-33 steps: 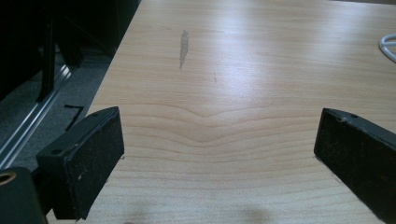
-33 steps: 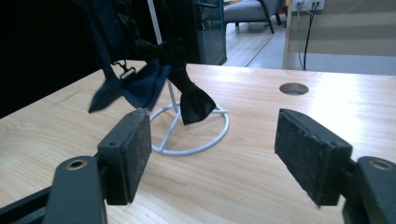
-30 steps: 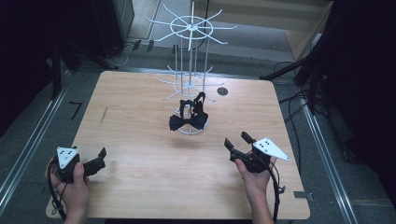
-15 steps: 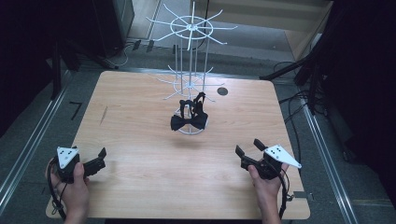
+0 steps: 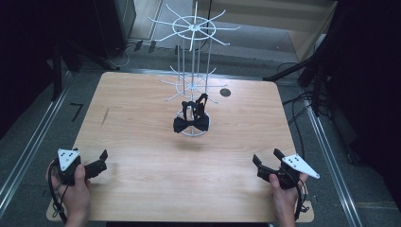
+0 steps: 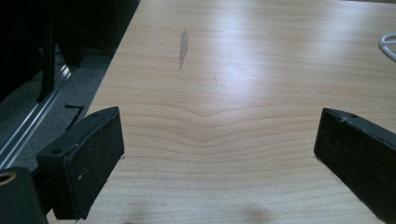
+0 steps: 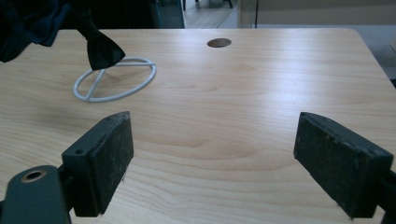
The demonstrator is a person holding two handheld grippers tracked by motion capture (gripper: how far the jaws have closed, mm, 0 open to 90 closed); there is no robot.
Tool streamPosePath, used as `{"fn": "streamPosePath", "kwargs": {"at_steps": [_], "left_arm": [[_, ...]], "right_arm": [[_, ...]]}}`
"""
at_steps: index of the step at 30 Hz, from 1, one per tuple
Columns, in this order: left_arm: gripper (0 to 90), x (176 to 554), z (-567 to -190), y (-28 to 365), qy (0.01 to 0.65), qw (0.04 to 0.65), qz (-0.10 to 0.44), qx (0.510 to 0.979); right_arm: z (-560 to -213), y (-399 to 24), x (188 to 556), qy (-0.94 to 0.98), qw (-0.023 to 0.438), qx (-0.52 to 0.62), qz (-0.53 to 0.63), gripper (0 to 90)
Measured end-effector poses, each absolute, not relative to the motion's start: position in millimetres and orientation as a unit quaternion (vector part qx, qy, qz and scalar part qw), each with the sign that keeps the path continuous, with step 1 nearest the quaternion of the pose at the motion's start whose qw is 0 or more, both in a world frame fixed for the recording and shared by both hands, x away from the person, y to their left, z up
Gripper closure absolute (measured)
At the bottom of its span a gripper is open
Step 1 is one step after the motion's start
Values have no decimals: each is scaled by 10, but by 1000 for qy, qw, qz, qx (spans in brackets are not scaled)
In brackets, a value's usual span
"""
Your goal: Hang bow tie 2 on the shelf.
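I'm seeing a white wire rack standing mid-counter, its ring base sitting on the wood. A black bow tie is hanging low on it, above the base. A dark hole is sitting behind the rack. I'm holding the left hand-held gripper at the near left, jaws apart, nothing between them. The right hand-held gripper is resting near right, jaws apart too. The bow tie is hanging well apart from both, with nothing blocking the way.
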State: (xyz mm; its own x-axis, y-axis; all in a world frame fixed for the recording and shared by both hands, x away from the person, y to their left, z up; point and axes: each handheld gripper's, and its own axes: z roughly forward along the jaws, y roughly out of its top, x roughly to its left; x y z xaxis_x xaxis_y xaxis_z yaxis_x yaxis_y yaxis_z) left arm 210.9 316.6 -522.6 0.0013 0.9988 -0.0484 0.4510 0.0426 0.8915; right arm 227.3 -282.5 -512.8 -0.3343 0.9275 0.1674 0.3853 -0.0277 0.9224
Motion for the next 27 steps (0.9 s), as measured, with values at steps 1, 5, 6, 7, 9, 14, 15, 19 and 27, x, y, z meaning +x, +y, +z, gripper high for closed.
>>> {"fn": "streamPosePath", "kwargs": {"at_steps": [1,5,6,7,9,14,15,19,27], "left_arm": [[23,2108,-5225,3166,611,385,356,594],[23,2109,-5226,3166,611,385,356,593],[23,2108,-5225,3167,611,386,356,593],[23,2108,-5225,3167,611,386,356,593],[24,2109,-5226,3167,610,386,355,594],[24,2108,-5226,3166,610,385,356,594],[23,2108,-5226,3167,609,385,356,595],[24,2104,-5225,3167,609,387,357,593],[23,2101,-5225,3164,608,388,358,593]], "right_arm": [[-5128,-2825,2273,643,269,510,503,125],[-5161,-2923,2229,640,271,518,499,125],[-5166,-2946,2220,640,273,519,496,124],[-5166,-2946,2220,640,273,519,496,124],[-5182,-3027,2198,640,275,523,491,124],[-5204,-3150,2167,635,277,535,484,124],[-5211,-3188,2156,632,278,538,483,124],[-5239,-3309,2118,631,283,544,474,124],[-5301,-3615,2004,610,291,570,467,126]]}}
